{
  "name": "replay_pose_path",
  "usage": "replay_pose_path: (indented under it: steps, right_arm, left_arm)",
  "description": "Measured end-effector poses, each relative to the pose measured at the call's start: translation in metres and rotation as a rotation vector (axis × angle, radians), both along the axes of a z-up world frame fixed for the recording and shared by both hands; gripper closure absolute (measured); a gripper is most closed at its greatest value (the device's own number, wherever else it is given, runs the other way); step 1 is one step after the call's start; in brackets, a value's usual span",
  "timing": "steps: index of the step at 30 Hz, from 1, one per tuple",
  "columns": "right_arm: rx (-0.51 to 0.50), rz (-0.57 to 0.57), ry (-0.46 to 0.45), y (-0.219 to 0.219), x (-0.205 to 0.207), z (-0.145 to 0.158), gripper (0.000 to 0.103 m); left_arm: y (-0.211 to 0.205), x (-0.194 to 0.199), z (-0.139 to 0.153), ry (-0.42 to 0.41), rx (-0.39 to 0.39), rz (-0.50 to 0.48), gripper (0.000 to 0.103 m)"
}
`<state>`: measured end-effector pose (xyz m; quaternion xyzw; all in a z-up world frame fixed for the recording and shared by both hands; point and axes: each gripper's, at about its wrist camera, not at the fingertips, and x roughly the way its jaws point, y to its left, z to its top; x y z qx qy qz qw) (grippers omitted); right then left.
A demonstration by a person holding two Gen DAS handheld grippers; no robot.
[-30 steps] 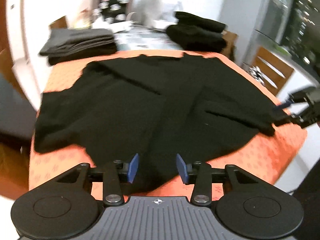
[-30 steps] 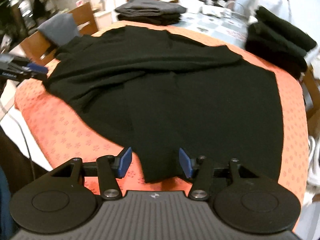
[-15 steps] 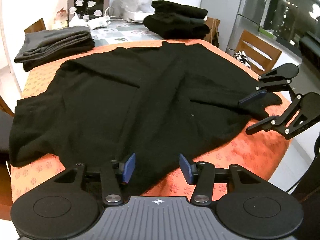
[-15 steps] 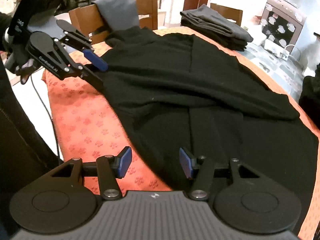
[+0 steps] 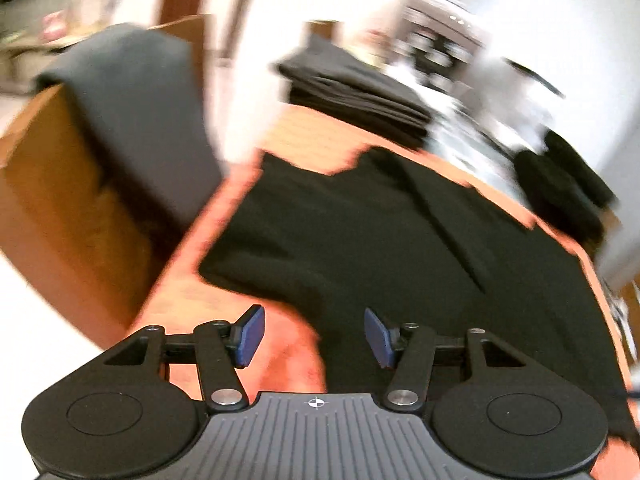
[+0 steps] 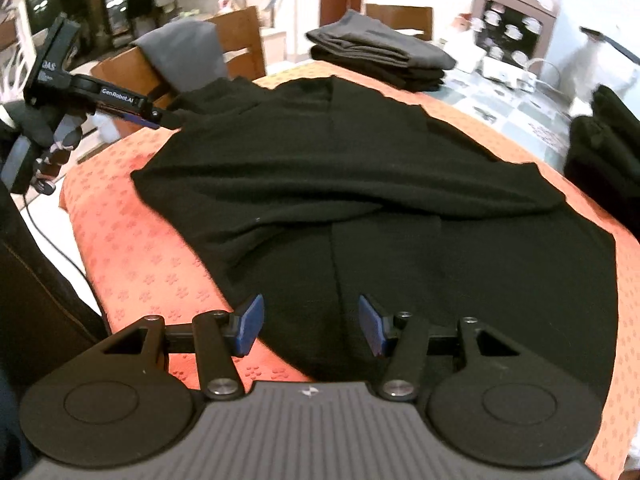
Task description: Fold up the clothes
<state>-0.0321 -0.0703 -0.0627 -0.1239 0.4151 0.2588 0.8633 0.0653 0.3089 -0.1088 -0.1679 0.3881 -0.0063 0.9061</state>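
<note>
A black garment lies spread over the orange tablecloth, with one part folded across its middle. My right gripper is open at the near hem, and the cloth lies under the gap between its blue pads. My left gripper reaches the garment's far-left end beside a chair. The left wrist view is blurred by motion; there the left gripper is open over the garment's near-left edge and bare tablecloth, holding nothing.
A wooden chair draped with a grey cloth stands at the table's left side. A folded grey stack sits at the back and a black pile at the right. A person's dark clothing fills the near left.
My left gripper has swung left and away, from the middle of the near hem to the garment's left end by the chair. The right gripper has stayed open at the near hem.
</note>
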Motion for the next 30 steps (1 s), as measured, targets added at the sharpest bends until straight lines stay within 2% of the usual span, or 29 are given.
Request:
replay_pose_path:
  steps: [6, 11, 19, 20, 21, 24, 26, 30]
  right_arm:
    - [0.010, -0.079, 0.003, -0.014, 0.002, 0.007, 0.044]
    - [-0.001, -0.126, -0.001, -0.026, 0.004, 0.013, 0.044]
    - [-0.016, -0.172, -0.010, -0.039, 0.002, 0.019, 0.044]
    - [-0.017, -0.177, -0.011, -0.041, 0.003, 0.020, 0.044]
    - [-0.017, -0.182, -0.012, -0.043, 0.003, 0.020, 0.044]
    - [-0.013, -0.196, -0.011, -0.047, 0.004, 0.021, 0.044]
    - [-0.011, -0.206, -0.010, -0.050, 0.005, 0.021, 0.044]
    - [-0.004, -0.221, -0.006, -0.056, 0.007, 0.020, 0.044]
  left_arm:
    - [0.013, 0.013, -0.011, 0.001, -0.063, 0.186, 0.045]
    - [0.006, 0.023, -0.011, -0.030, -0.001, 0.294, 0.045]
    - [0.002, 0.039, -0.016, -0.031, 0.023, 0.367, 0.046]
    - [0.001, 0.041, -0.016, -0.035, 0.025, 0.365, 0.050]
    - [-0.001, 0.041, -0.016, -0.043, 0.032, 0.349, 0.068]
    - [-0.006, 0.041, -0.012, -0.081, 0.044, 0.308, 0.097]
    - [-0.014, 0.038, -0.004, -0.128, 0.060, 0.279, 0.099]
    - [-0.045, 0.031, 0.015, -0.240, 0.159, 0.120, 0.101]
